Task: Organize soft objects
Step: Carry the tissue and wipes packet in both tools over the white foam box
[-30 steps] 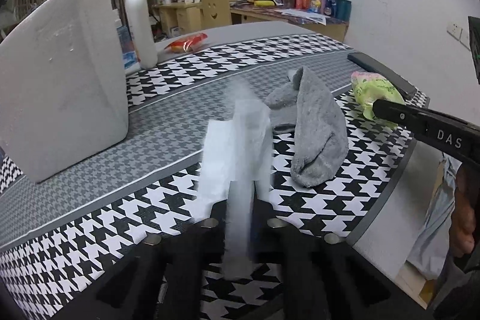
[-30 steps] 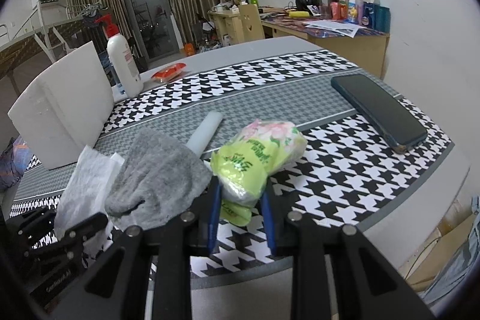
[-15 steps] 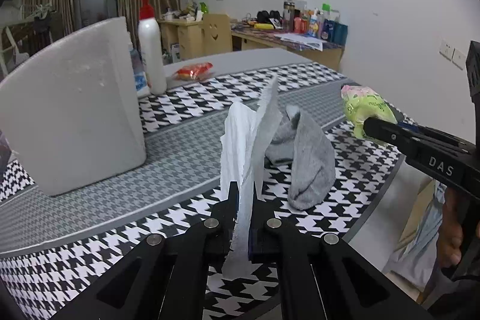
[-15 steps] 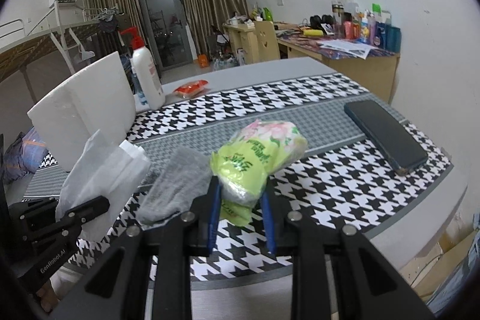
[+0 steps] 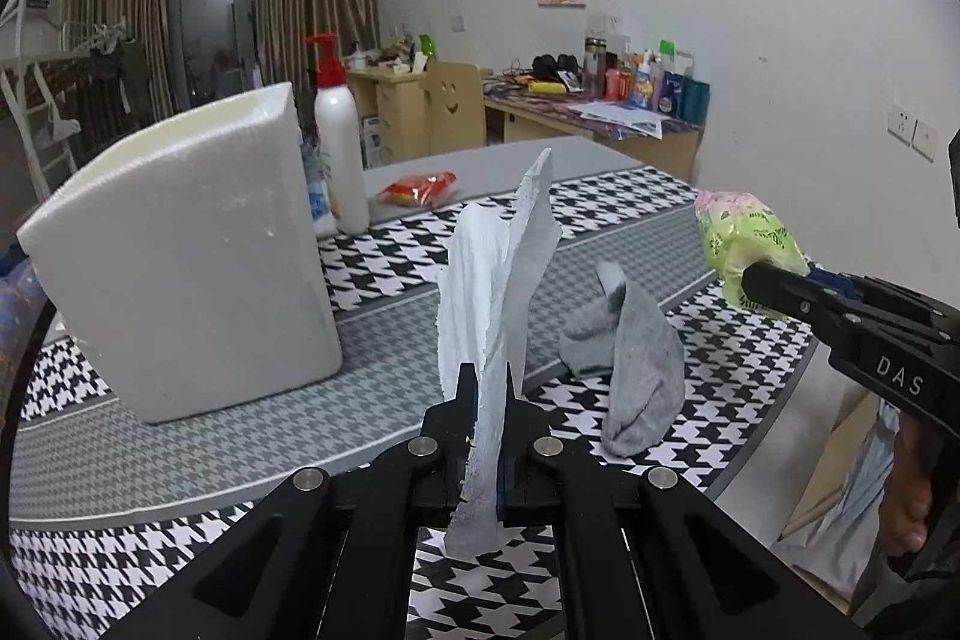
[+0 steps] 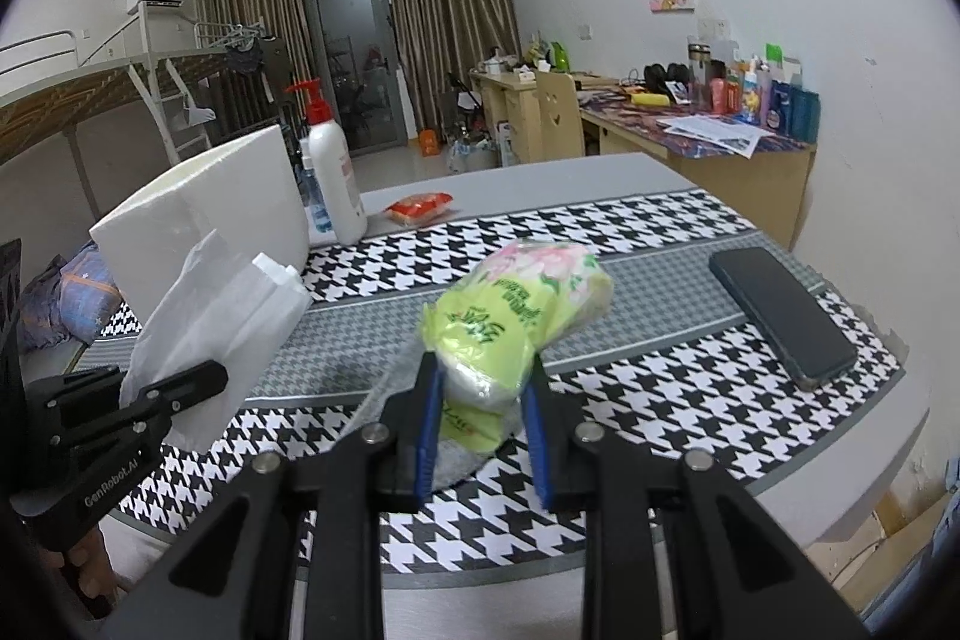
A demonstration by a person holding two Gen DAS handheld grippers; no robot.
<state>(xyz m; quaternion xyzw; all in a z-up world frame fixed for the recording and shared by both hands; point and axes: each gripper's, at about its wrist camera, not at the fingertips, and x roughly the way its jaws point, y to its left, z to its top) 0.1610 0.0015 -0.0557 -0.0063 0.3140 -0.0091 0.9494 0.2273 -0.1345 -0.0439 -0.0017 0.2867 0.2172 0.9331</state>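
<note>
Left wrist view: a white paper towel [image 5: 501, 280] is being held upright above the surface [image 5: 180, 454], the jaws of the left gripper [image 5: 487, 436] being clamped on its lower edge. A grey sock [image 5: 630, 358] is lying crumpled on the houndstooth cloth, just right of the towel and apart from it. A white foam box [image 5: 180, 250] is standing to the left, its open side not being shown. A white pump bottle [image 5: 339, 148] and a red snack packet [image 5: 420, 187] are standing behind it. At the right edge the right gripper [image 5: 774, 289] is being seen from the side, holding a green tissue pack [image 5: 744, 238] in the air.

Right wrist view: the tissue pack [image 6: 516, 328] is being gripped at its near end, the right gripper's [image 6: 483, 430] jaws being closed on it, clear of the surface. The sock is largely being hidden beneath the pack. The left gripper [image 6: 180, 388] is being seen at the left with the paper towel [image 6: 222, 316] raised. A dark phone [image 6: 780, 316] is lying to the right, well apart.

Judgement: the carrying step is being performed, both items being lifted. The next move is being judged to call for transfer towards the foam box, assuming it is the receptacle, with release only once each item is over its opening. The sock is not yet being collected.
</note>
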